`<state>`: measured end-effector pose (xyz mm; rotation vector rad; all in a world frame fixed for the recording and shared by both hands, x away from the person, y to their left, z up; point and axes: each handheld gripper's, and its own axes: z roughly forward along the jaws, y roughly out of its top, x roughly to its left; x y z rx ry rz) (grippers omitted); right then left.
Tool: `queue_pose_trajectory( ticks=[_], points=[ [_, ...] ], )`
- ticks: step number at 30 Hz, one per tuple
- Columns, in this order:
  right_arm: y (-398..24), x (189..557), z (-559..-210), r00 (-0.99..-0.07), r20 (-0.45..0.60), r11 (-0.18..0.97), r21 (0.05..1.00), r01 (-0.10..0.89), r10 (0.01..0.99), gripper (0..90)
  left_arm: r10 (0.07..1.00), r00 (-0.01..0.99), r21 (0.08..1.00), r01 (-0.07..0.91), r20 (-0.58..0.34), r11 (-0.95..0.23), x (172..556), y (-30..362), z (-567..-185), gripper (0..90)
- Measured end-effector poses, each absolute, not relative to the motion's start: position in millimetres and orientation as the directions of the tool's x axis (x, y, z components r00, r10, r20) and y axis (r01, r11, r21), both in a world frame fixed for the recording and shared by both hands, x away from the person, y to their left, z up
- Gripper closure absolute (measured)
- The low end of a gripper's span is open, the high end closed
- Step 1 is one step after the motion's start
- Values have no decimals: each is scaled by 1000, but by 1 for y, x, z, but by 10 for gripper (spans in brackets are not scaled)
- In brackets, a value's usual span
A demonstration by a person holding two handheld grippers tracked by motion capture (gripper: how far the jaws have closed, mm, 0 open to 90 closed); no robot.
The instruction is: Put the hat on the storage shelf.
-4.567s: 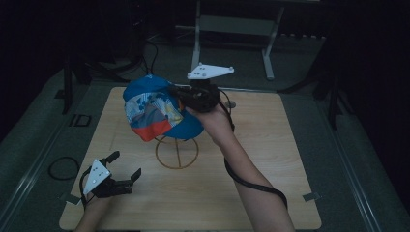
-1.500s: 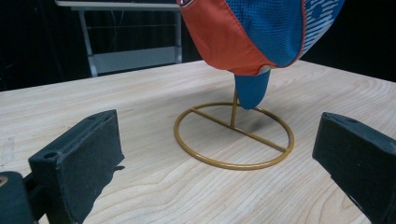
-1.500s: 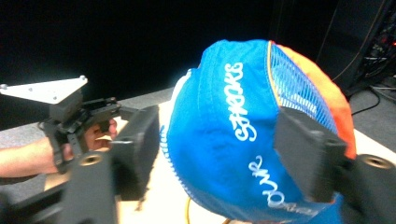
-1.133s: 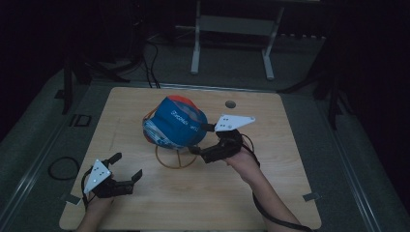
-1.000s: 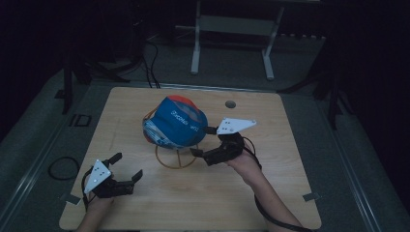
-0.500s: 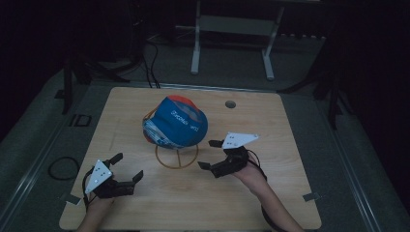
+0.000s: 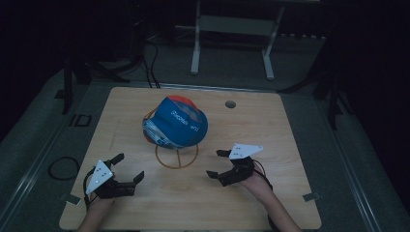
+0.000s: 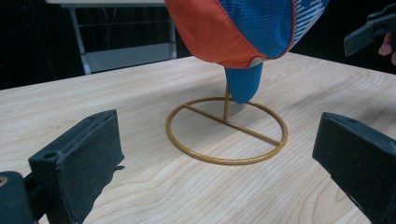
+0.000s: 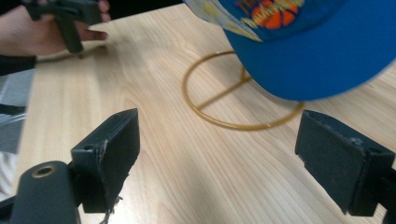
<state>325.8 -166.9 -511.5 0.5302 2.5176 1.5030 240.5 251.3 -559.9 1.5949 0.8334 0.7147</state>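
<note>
Cap [image 7: 175, 123] is sitting on the wire stand [image 7: 177, 155] mid-tabletop, slightly toward the far edge. Right gripper [image 7: 218, 164] is lying just right of the stand, nearer it; left gripper [image 7: 128, 167] is sitting toward the near-left corner. Both are gaping wide, holding nothing.

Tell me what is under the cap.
Under the cap a thin gold wire stand rests on the wooden table: a ring base with a crossbar and an upright post. The post's top is hidden inside the cap.
</note>
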Motion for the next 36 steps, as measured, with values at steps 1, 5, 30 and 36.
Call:
queue_pose_trajectory(
  ticks=[1,5,30,36],
  points=[
    [-169,326,-514,-919,36,436,872,221,392,141,826,564,985,136,12,-108,241,251,-560,18],
    [-180,328,-524,-906,44,440,864,246,421,141,825,566,985,137,9,-105,240,251,-560,18],
    [-231,320,-553,-873,34,470,833,294,486,145,818,575,984,143,8,-110,242,251,-563,18],
    [-248,317,-556,-858,-25,492,828,270,513,145,816,578,983,144,11,-115,241,251,-563,18]
  ],
)
